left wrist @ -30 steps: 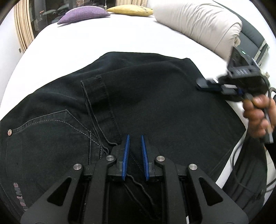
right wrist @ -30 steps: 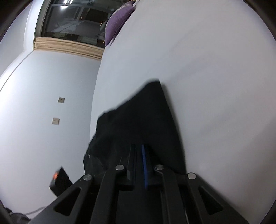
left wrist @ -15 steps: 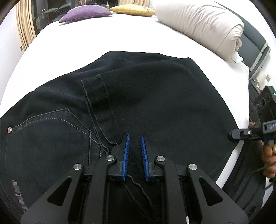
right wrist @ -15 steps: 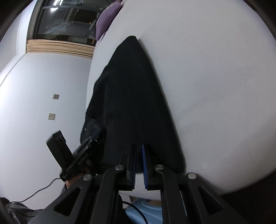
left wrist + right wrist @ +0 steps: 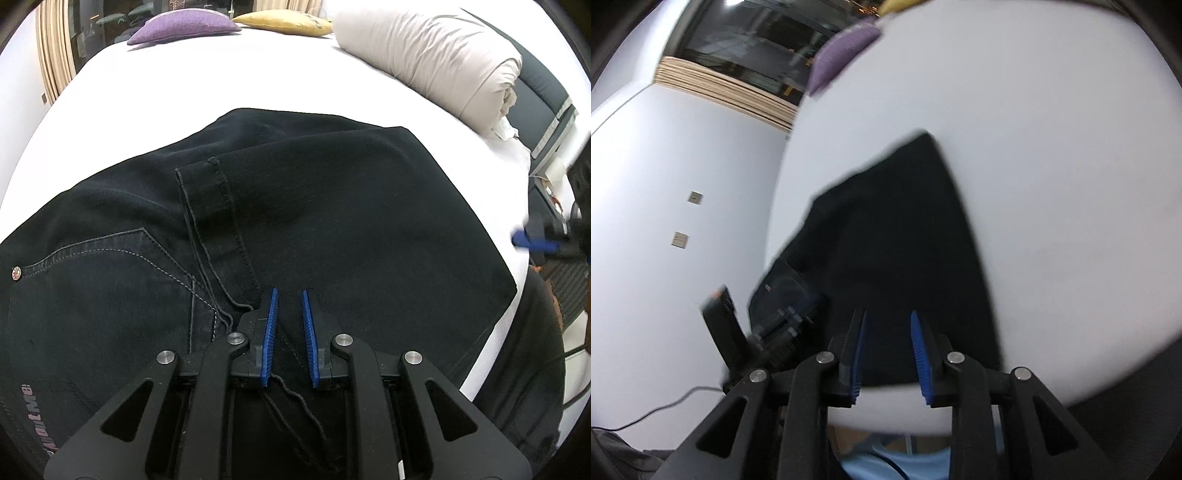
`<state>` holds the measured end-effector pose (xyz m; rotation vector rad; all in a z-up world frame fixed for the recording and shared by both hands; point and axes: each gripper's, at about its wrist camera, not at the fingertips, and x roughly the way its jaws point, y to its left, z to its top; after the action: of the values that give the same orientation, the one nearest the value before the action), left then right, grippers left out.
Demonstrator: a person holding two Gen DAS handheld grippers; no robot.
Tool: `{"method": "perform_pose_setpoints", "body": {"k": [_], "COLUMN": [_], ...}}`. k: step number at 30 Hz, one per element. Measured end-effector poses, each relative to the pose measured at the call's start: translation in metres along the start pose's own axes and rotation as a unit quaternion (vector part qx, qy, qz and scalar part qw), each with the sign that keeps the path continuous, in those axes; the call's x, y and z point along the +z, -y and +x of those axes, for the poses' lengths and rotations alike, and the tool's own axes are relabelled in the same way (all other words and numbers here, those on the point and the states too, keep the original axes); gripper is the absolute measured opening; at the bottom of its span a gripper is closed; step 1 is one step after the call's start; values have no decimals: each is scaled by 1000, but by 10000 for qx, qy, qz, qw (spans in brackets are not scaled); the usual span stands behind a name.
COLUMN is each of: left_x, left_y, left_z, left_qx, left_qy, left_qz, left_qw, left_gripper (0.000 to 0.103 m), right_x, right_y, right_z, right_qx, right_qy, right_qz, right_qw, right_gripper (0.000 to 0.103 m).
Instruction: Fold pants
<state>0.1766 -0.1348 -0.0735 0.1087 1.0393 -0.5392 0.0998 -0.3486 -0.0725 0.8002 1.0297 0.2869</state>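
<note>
The left gripper (image 5: 288, 306) sits at the bottom centre of its view, its blue pads a narrow gap apart with dark cloth lying between them; whether the pads really pinch that cloth cannot be told from here, though a loose thread hangs down just behind them. It rests over the pants (image 5: 295, 221), right beside the stitched seam that runs up toward the centre of the frame.

The right gripper (image 5: 888, 343) is low in its own view. Its jaws have just been opening, and now they stand clearly apart with nothing between them: only the near edge of the cloth and the white bed (image 5: 1052, 184) show through the gap. A second ago this gripper was closed on a bunched end of the pants; half a second ago it was shut at the cloth's edge. In the left view it has gone from over the pants, right of centre, to a blur at the far right edge (image 5: 535, 242), clear of the fabric.

The pants lie spread across the middle of the bed, one layer doubled over another, with a pocket and rivet at left. A rolled duvet (image 5: 436, 62) and a purple pillow (image 5: 181, 26) sit along the top.

So one fold looks laid down and released; the right hand seems free for the next grip.
</note>
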Motion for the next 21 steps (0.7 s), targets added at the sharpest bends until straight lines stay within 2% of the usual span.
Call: {"method": "perform_pose_setpoints", "body": {"k": [5, 9, 13, 16, 18, 21], "left_x": [-2, -3, -4, -5, -5, -6], "left_y": [-5, -9, -15, -20, -22, -22], "left_z": [-1, -2, -2, -2, -2, -3], "left_qx": [-104, -183, -259, -333, -353, -331], "left_qy": [20, 24, 33, 40, 42, 59], "left_qz": [-66, -107, -153, -206, -224, -207], "left_qw": [9999, 9998, 9995, 9992, 9991, 9992], "left_gripper": [14, 14, 14, 14, 14, 14], "right_x": [35, 54, 67, 76, 80, 87], "right_y": [-29, -44, -38, -24, -13, 9], "right_z": [45, 95, 139, 153, 150, 139], "right_qx": [334, 847, 875, 957, 1026, 1111], "right_qy": [-38, -277, -510, -501, -457, -207], "right_qz": [-227, -185, -4, 77, 157, 444], "right_qw": [9992, 9958, 9949, 9941, 9936, 9926], "right_gripper": [28, 28, 28, 17, 0, 0]}}
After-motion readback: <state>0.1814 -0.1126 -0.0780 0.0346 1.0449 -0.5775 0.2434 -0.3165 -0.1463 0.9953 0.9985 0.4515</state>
